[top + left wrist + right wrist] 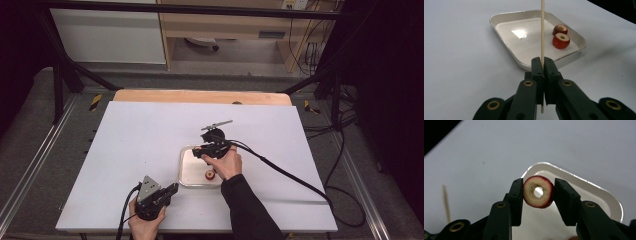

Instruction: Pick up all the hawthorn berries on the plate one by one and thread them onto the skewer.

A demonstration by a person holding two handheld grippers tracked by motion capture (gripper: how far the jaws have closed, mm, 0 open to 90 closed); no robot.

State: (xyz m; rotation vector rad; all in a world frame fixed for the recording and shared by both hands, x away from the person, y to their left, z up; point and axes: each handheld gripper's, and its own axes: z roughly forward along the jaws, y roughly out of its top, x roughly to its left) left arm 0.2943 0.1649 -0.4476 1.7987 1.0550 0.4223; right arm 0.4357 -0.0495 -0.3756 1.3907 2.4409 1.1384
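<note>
A: From the high view?
B: The left tongs (pixel 172 189) rest near the front of the white surface (pixel 130 150); the right tongs (pixel 197 151) hang over the metal tray (pixel 186 181).

A: And the left gripper view?
B: The left tongs (pixel 543 65) are clamped on an upright wooden skewer (pixel 542 30). Two cored red fruits (pixel 560 40) lie in the tray (pixel 506 18).

A: The right gripper view?
B: The right tongs (pixel 538 191) pinch a cored red fruit ring (pixel 538 191) above the tray (pixel 599 195).
</note>
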